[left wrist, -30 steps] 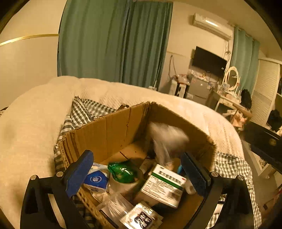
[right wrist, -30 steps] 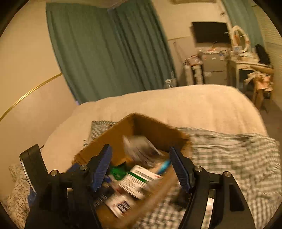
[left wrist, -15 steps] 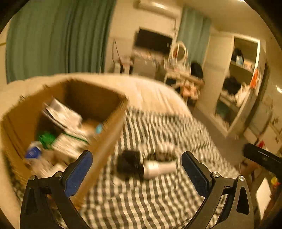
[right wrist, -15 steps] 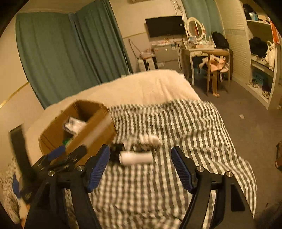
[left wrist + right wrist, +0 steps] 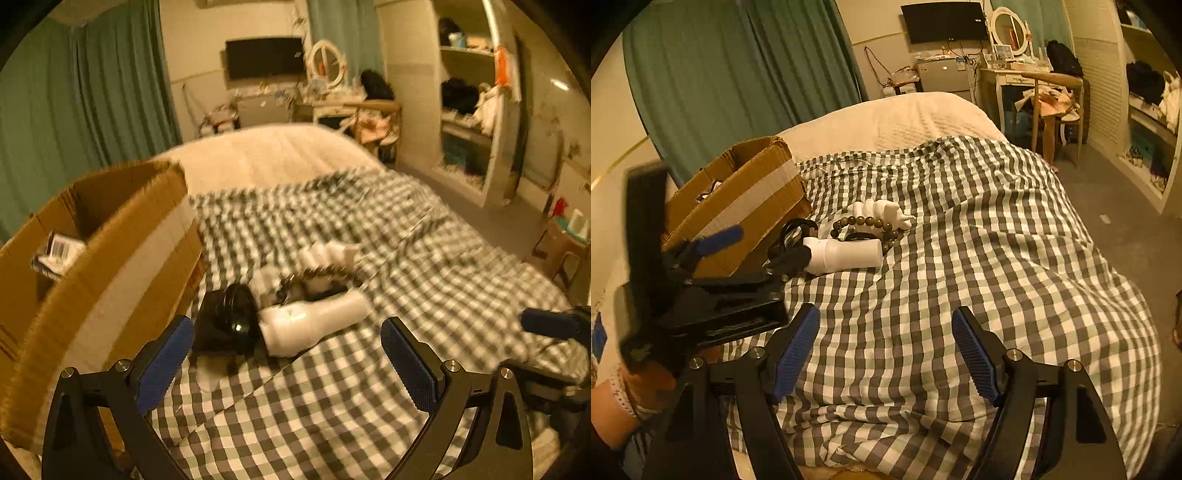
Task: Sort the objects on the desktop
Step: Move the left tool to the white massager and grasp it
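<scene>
A white bottle (image 5: 314,323) (image 5: 846,255) lies on its side on the checked bedspread, with a black round object (image 5: 229,321) (image 5: 792,240) at its left end. Behind them lie a brown bead bracelet (image 5: 864,223) (image 5: 317,275) and a white ridged item (image 5: 882,210) (image 5: 328,253). An open cardboard box (image 5: 110,254) (image 5: 738,199) stands to their left, a packet with a barcode (image 5: 57,253) inside. My left gripper (image 5: 286,356) is open just short of the bottle and black object. My right gripper (image 5: 886,349) is open over bare bedspread, farther back.
The checked bedspread (image 5: 960,240) covers a bed with a cream blanket (image 5: 905,114) beyond. Green curtains (image 5: 738,74) hang behind. A dressing table and chair (image 5: 1049,96) and open shelves (image 5: 472,110) stand to the right. A person's hand (image 5: 613,406) holds the left gripper.
Both grippers have swung away from the box to the items on the bedspread. The left one has drawn close to the bottle. The packet that was falling now rests in the box.
</scene>
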The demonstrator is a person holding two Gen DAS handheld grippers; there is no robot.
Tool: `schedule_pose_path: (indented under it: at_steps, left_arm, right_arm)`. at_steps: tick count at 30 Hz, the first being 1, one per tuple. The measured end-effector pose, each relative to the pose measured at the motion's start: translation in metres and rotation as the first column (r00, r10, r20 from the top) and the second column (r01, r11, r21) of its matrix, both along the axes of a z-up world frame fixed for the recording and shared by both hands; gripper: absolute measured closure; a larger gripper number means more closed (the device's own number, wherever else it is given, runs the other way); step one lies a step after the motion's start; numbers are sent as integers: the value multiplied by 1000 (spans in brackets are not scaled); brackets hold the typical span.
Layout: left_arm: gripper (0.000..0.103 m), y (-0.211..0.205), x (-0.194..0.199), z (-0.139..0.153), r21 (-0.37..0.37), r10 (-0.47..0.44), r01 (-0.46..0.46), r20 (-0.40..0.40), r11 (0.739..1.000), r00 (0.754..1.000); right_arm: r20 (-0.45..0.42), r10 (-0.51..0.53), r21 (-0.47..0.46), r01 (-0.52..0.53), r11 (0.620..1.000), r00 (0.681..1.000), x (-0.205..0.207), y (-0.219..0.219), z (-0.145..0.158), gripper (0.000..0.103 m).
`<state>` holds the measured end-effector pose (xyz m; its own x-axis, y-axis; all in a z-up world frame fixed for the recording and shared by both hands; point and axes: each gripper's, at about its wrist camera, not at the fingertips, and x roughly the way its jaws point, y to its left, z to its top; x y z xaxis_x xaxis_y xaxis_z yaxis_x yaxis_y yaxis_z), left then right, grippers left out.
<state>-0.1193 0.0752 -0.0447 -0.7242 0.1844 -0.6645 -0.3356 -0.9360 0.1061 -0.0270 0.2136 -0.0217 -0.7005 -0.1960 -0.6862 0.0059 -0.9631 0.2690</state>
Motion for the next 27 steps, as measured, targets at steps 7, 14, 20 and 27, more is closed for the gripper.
schedule_pose_path:
  at_steps: [7,14,20,27]
  left_arm:
    - [0,-30,-30,-34,87,210,-224,146,971,967]
    - [0,-37,-48,-44,151,263,-289,172,945,949]
    - [3,-39,-60,-52,224,258,-300,198,927,946]
    - [50,-44,-65,-48,344,193,-290,290,893,938]
  right_arm:
    - [32,-13,-58,15,998,999,-2,6,-16,28]
    - [45,-17,-56,20,998,999,-2,4,-18,28]
    - [75,-13,-40,16,999,997,-3,-4,-25,28]
    - [83,-6,-34,9,999,997,-4,-8,-28,28]
